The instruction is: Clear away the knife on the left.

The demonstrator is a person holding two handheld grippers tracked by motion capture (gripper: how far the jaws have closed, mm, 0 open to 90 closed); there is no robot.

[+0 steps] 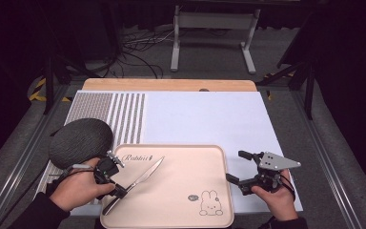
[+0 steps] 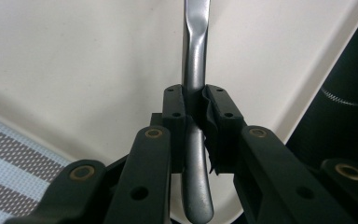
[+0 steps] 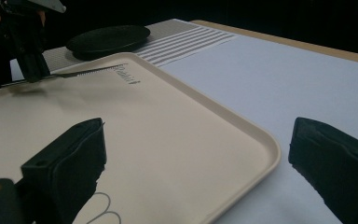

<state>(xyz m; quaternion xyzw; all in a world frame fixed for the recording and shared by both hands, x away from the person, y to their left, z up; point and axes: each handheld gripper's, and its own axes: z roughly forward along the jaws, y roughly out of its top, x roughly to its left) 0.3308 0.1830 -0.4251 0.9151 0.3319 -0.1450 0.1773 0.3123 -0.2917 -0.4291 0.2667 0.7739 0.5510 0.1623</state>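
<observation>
High view: left gripper [image 1: 119, 191] clamps knife [image 1: 145, 176] over tray [image 1: 181, 149] seemingly lettered "Rabbit"; right gripper [image 1: 238, 168] open.

The beige tray [image 1: 181, 191] carries the one readable word, "Rabbit", in dark slanted script near its far left corner, with a small mark after it too tiny to make out. In the right gripper view the same word shows along the tray's far rim.

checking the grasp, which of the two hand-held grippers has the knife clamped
The left hand-held gripper: its jaws are shut on the knife handle over the beige tray. The right hand-held gripper stands open with nothing between its jaws, beside the tray.
</observation>
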